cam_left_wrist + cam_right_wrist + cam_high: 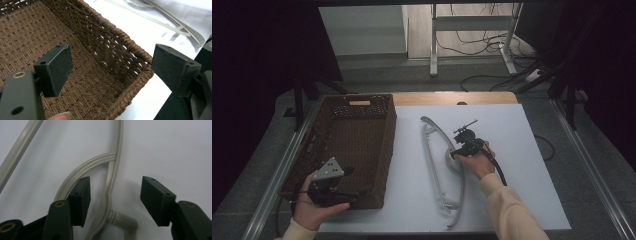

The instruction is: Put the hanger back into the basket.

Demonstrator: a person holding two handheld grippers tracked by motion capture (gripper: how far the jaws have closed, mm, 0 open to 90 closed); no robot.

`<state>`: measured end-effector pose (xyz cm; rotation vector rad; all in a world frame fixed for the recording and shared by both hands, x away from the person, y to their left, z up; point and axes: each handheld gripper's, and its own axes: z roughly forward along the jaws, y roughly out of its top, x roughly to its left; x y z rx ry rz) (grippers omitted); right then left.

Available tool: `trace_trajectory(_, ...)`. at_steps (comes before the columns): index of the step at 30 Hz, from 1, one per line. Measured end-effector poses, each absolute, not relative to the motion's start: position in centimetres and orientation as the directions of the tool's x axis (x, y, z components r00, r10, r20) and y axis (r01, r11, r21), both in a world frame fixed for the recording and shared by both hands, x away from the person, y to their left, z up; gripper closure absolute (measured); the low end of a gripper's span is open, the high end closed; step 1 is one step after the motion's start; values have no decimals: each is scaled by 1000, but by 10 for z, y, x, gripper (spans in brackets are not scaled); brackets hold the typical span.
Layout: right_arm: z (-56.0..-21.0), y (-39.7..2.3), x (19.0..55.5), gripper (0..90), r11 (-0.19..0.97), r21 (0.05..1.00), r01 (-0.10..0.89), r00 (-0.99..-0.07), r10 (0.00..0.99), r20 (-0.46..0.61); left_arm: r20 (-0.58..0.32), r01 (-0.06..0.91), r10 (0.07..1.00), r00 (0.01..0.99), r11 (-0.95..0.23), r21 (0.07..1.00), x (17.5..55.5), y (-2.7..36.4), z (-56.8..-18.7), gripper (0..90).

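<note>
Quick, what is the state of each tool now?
Left tool: open, jaws astride the basket corner.
Right tool: open, jaws around the hanger, not closed.

Background beyond the table, dark drapes at both sides

White sheet [512,200] covers most of the wooden table [452,98], wood bare along far edge. Past far edge: grey floor, white metal stand legs [434,45] with a crossbar, loose black cables [472,42] running on the floor to the right. Metal rails [282,170] run along the table's left and right edges. Black curtains [257,60] left and right.
</note>
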<state>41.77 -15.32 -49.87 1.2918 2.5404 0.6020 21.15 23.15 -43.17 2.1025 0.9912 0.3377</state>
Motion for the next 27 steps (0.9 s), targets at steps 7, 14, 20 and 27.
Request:
trace_trajectory(7, -503, -144, 422, 630, 534, 421, 733, -579, 815, -27, -84, 541, 747, 660, -394, 743, 211, 232, -432, 173)
trace_trajectory(14, -501, -139, 422, 779, 508, 401, 762, -551, 834, -10, -80, 539, 745, 662, -400, 741, 211, 232, -432, 173)
trace_trajectory(20, -500, -143, 424, 823, 514, 390, 764, -556, 831, -6, -84, 541, 747, 659, -394, 743, 211, 232, -432, 173)
trace_trajectory(27, -489, -154, 423, 825, 511, 410, 755, -564, 825, 11, -84, 543, 749, 658, -394, 742, 212, 233, -432, 173)
